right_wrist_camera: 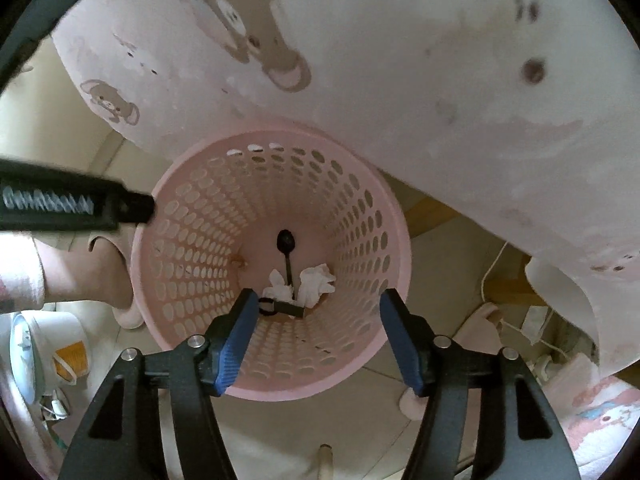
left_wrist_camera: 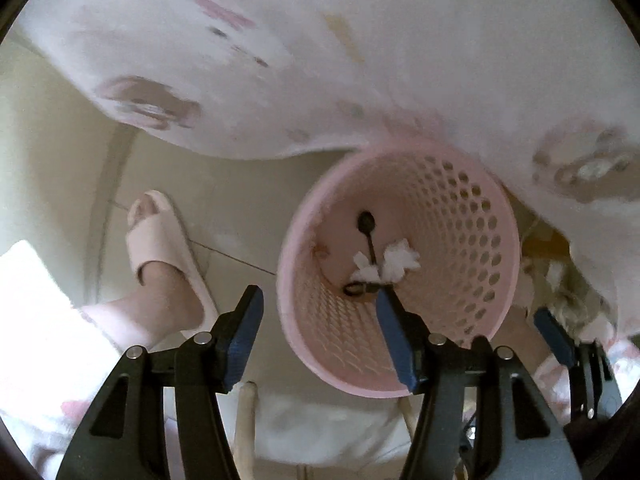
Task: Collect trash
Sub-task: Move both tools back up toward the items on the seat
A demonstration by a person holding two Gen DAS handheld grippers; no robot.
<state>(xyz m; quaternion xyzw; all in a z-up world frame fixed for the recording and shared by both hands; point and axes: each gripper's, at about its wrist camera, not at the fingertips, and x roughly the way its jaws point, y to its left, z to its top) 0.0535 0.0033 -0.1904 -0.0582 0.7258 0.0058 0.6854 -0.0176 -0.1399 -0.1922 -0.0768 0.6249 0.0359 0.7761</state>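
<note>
Tissue [right_wrist_camera: 316, 280] in basket [right_wrist_camera: 192, 208], below spread fingers [right_wrist_camera: 236, 332]

We are counting one pink basket [right_wrist_camera: 360, 216] at frame center holding one black spoon [right_wrist_camera: 286, 248], two white tissue wads [right_wrist_camera: 318, 280] and one dark clip [right_wrist_camera: 280, 307], with one slipper [left_wrist_camera: 168, 256] showing at left.

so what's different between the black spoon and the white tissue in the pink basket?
The spoon is black, thin and rigid, lying straight with its bowl pointing away from the tool; the tissue is white, soft and crumpled into irregular wads. The spoon is one long piece; the tissue sits in clumps on both sides of the spoon's handle. Both lie at the bottom of the basket.
</note>
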